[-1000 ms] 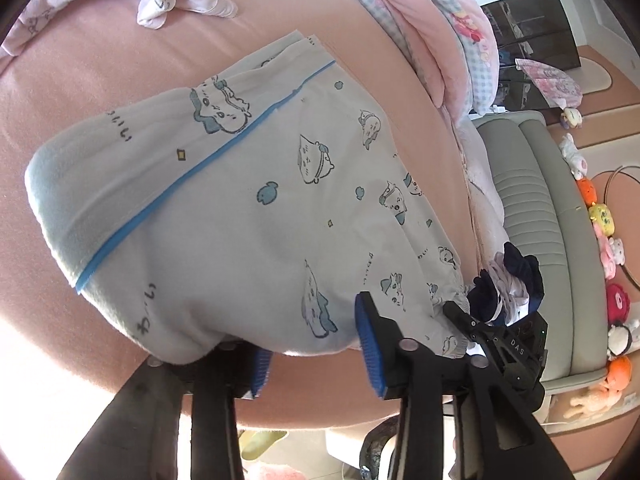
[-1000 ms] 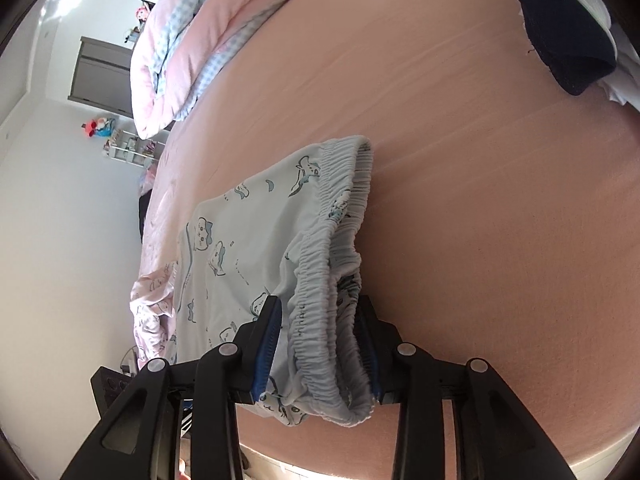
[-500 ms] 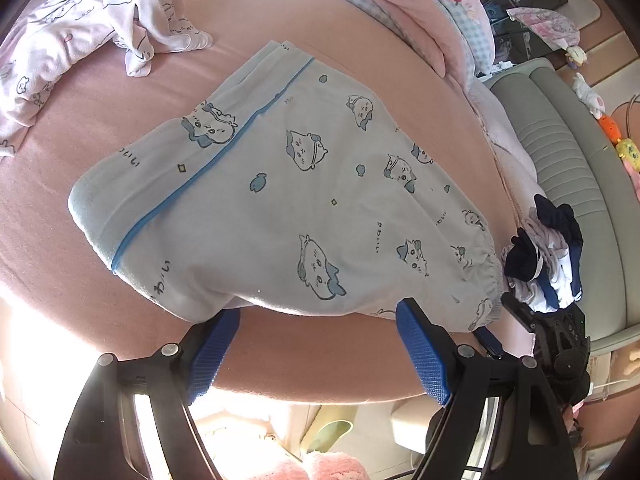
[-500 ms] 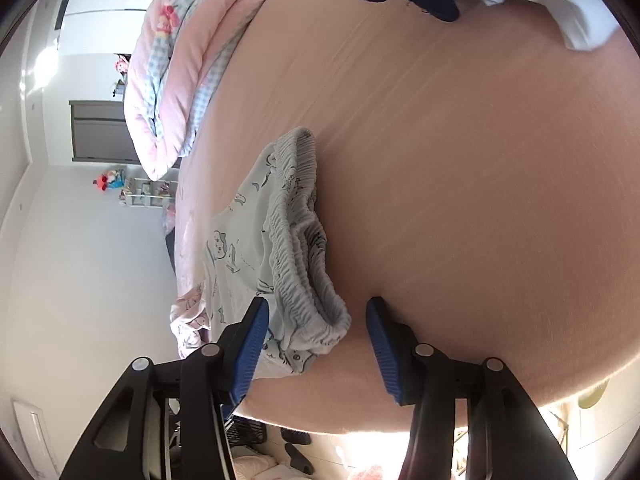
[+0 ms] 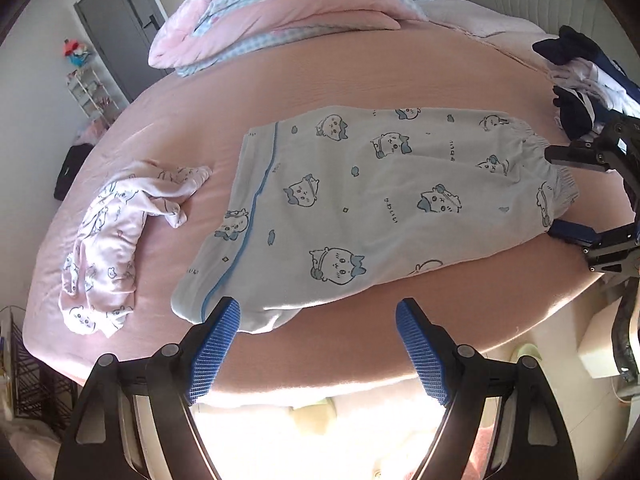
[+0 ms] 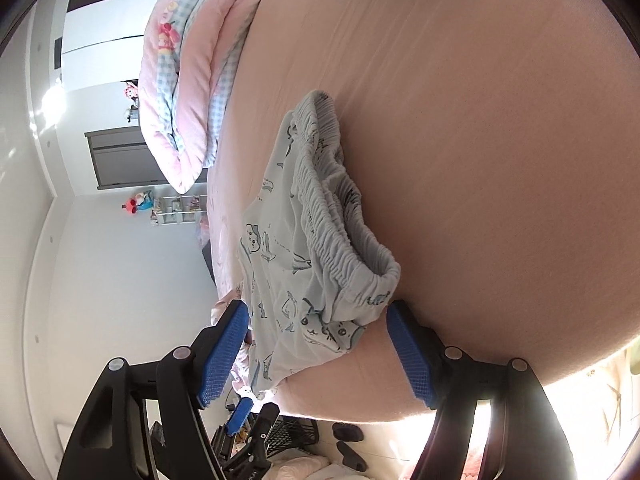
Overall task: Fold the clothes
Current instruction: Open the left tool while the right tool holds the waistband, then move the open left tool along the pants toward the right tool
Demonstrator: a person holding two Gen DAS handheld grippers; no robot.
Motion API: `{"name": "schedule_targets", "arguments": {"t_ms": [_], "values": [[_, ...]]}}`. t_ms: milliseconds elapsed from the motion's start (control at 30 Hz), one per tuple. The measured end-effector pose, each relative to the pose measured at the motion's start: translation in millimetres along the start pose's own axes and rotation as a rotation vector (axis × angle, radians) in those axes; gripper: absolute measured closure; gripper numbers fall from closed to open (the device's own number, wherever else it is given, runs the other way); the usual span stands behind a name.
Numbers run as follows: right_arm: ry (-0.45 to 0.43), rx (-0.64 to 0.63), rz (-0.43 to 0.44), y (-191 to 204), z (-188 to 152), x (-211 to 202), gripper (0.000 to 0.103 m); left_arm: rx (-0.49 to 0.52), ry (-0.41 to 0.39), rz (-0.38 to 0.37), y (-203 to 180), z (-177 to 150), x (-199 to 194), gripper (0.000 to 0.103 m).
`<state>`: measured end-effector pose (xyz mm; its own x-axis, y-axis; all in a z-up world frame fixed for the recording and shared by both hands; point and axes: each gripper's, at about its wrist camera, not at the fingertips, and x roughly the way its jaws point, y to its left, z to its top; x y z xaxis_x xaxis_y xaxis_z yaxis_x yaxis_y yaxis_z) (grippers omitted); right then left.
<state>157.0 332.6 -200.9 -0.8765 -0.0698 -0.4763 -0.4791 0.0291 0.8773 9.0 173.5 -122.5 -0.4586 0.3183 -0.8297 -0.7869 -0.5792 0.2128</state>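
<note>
The left tool (image 5: 318, 344) stands wide in the left wrist view, its blue pads (image 5: 214, 350) clear of the cloth, with only the near hem of the pale blue printed pants (image 5: 360, 208) lying just beyond the left pad. The pants lie folded flat across the pink bed (image 5: 360, 76), waistband toward the right, where the right tool (image 5: 560, 192) reaches in from the edge. A pink printed garment (image 5: 116, 248) lies crumpled to the left, well apart from the pants, a rolled pink quilt (image 5: 280, 12) at the far side, and dark clothes (image 5: 576, 92) piled at the right.

In the right wrist view, the right tool (image 6: 318, 354) is opening, jaws wide. The gathered waistband (image 6: 340, 248) of the pants sits between the pads (image 6: 224, 356) without being pressed, resting on the bed (image 6: 500, 140) near its edge.
</note>
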Motion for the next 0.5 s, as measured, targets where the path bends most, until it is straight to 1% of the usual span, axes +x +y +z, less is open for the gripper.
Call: {"name": "schedule_targets", "arguments": {"t_ms": [133,167,200,333,400,500], "values": [[0.017,-0.004,0.009,5,-3,8,0.032,-0.034,0.030,-0.066,-3,8,6,0.023],[0.016,-0.005,0.008,6,-3,10,0.032,-0.037,0.033,-0.076,-4,10,7,0.023],[0.016,-0.007,0.008,7,-3,11,0.032,-0.029,0.030,-0.070,-6,12,8,0.023],[0.023,0.009,0.029,6,4,16,0.032,0.023,0.009,-0.013,-15,17,9,0.023],[0.028,0.020,0.041,4,7,18,0.032,0.055,-0.010,0.034,-20,20,9,0.023],[0.025,0.018,0.049,5,10,23,0.032,0.147,-0.043,0.110,-31,25,15,0.023]]}}
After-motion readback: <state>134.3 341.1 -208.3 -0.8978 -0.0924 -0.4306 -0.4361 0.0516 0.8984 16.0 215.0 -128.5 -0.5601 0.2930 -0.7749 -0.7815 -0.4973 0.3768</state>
